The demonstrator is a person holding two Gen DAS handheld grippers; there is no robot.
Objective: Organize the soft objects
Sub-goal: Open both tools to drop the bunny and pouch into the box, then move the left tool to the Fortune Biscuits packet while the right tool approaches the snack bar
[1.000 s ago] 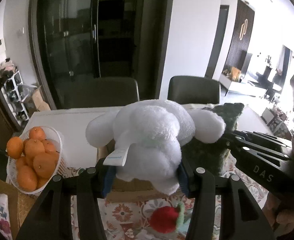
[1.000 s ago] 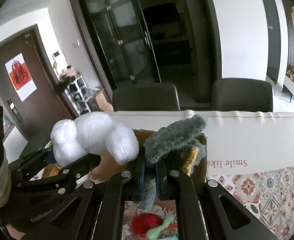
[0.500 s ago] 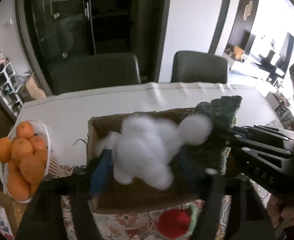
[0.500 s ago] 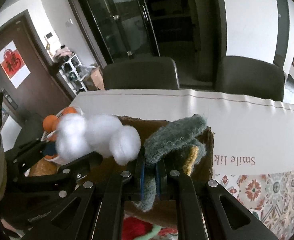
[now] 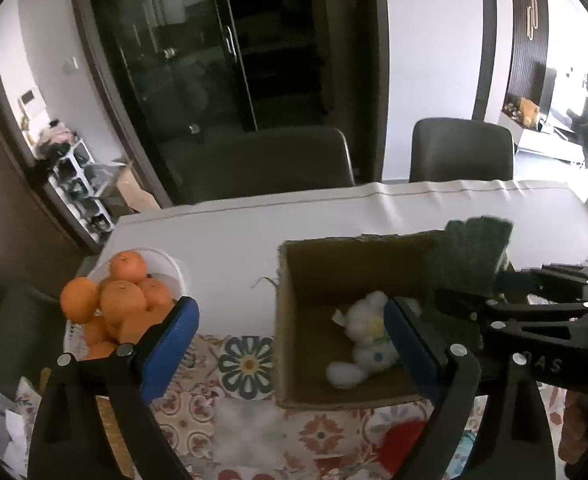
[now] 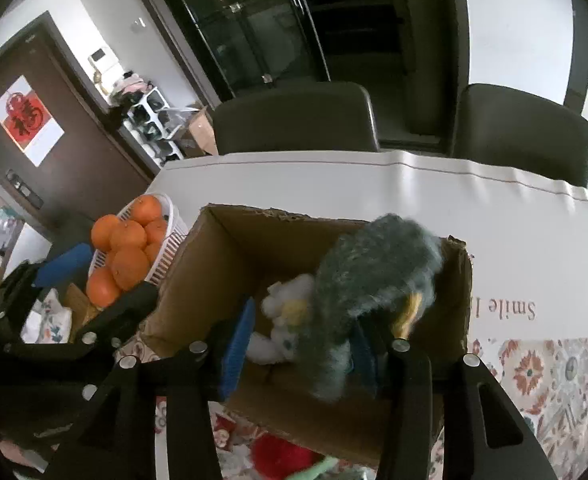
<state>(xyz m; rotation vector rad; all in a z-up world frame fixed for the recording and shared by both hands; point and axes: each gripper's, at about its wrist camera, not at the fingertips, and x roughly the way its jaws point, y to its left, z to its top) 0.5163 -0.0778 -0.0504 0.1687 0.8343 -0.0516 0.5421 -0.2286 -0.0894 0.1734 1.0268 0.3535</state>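
Observation:
A white plush toy (image 5: 364,338) lies inside the open cardboard box (image 5: 314,256) on the table; it also shows in the right wrist view (image 6: 284,312). My left gripper (image 5: 290,344) is open and empty above the box's front left corner. My right gripper (image 6: 300,340) has its jaws apart over the box (image 6: 230,248). A grey-green plush toy (image 6: 366,280) sits blurred between its fingers, leaning on the right one. This toy (image 5: 470,256) shows at the box's right edge in the left wrist view.
A white basket of oranges (image 5: 122,300) stands left of the box, also in the right wrist view (image 6: 130,244). A red soft item (image 6: 278,456) lies in front of the box on the patterned cloth. Two dark chairs (image 5: 262,160) stand behind the table.
My left gripper opened and the white plush dropped into the box. My right gripper's jaws have opened from their tight hold on the grey-green plush, which is over the box.

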